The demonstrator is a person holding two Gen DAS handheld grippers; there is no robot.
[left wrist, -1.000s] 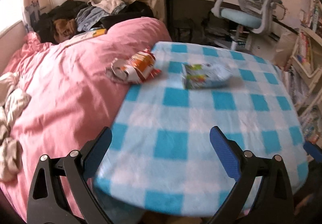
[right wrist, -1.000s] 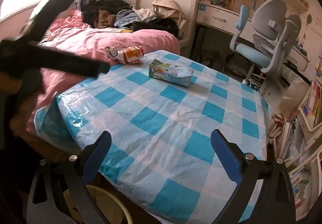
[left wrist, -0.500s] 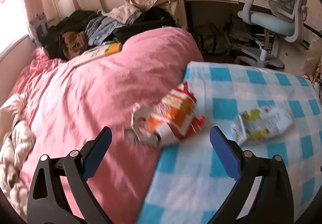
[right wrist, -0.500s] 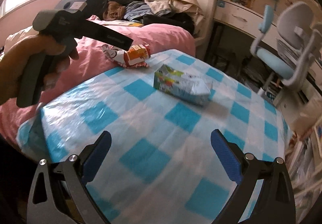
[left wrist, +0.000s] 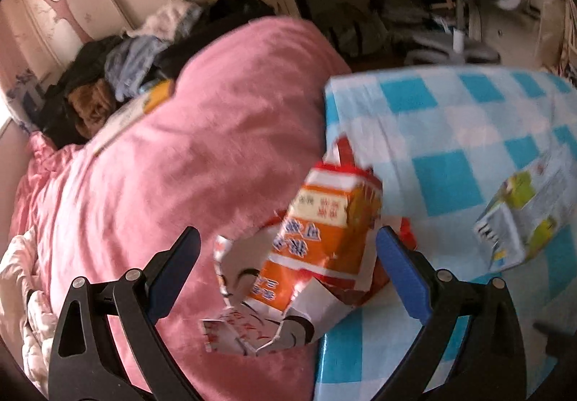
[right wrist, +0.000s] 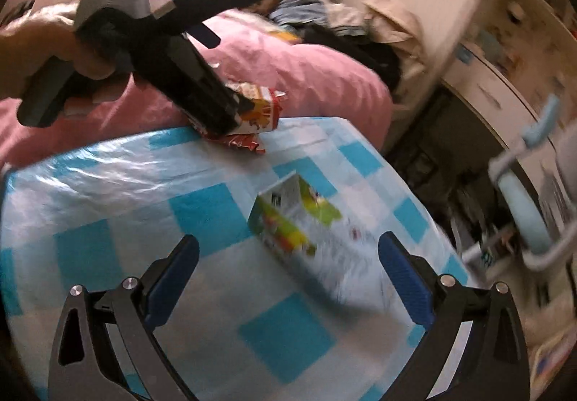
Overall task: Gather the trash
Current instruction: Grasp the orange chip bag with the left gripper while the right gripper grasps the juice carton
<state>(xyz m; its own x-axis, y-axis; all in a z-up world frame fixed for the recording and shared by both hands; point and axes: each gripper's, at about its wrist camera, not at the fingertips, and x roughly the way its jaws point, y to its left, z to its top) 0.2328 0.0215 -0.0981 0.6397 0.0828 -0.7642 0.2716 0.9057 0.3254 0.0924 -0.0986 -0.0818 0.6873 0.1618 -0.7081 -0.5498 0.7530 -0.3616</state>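
A torn orange and white carton (left wrist: 321,238) lies at the table's edge against the pink duvet, between the open jaws of my left gripper (left wrist: 288,256). It also shows in the right wrist view (right wrist: 258,110), partly hidden by the left gripper's body (right wrist: 187,76). A crushed white and green carton (right wrist: 299,224) lies on the blue checked tablecloth (right wrist: 90,184), just ahead of my open right gripper (right wrist: 288,267). The same carton sits at the right in the left wrist view (left wrist: 523,217).
A pink duvet (left wrist: 180,166) covers the bed left of the table, with piled clothes (left wrist: 126,76) at its far end. A light blue desk chair (right wrist: 523,213) and a white desk (right wrist: 487,91) stand beyond the table on the right.
My left gripper has moved forward and down until the orange carton lies between its jaws. My right gripper has closed in on the white and green carton. Both stay open.
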